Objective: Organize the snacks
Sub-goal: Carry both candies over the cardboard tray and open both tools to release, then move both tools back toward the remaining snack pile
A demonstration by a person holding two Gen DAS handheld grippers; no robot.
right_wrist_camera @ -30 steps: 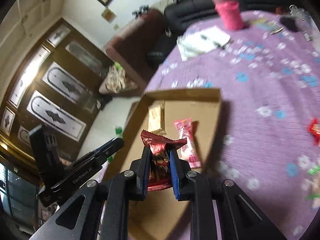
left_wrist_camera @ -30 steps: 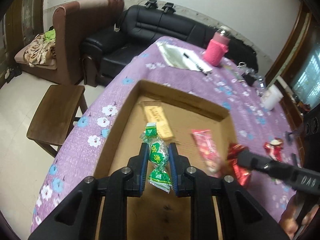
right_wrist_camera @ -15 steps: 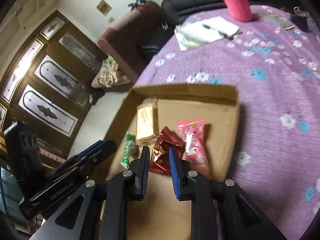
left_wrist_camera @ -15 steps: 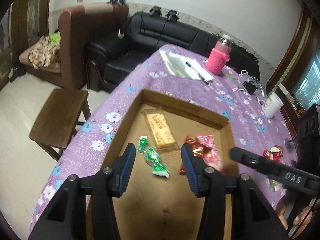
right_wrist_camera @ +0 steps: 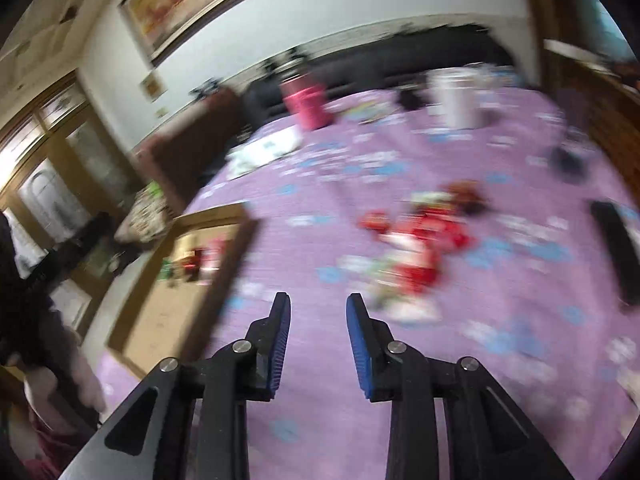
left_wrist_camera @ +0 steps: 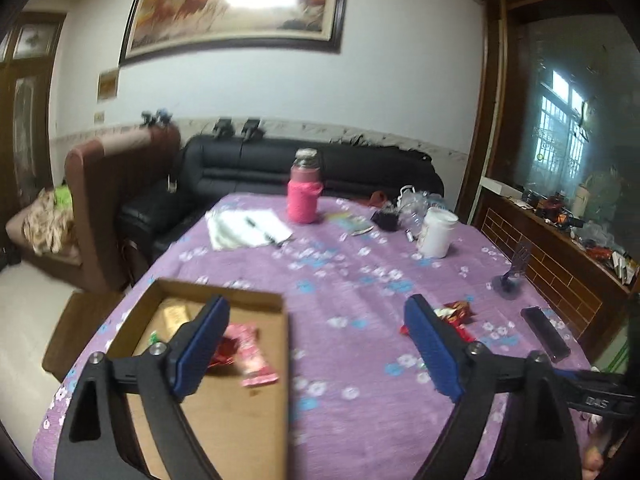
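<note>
Snacks (right_wrist_camera: 416,240) lay loose on the purple tablecloth (left_wrist_camera: 340,280); several sat inside the cardboard box (left_wrist_camera: 256,420). Left gripper (left_wrist_camera: 316,344) and right gripper (right_wrist_camera: 318,320) were both opening, empty.

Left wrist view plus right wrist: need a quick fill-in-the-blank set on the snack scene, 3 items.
1. The pink snack packet lies inside the ____ box.
2. The loose snack pile lies on a ____ floral tablecloth.
3. Between the fingers of the left gripper and the right gripper, both opening, there is ____.

Missing words: cardboard; purple; nothing
</note>
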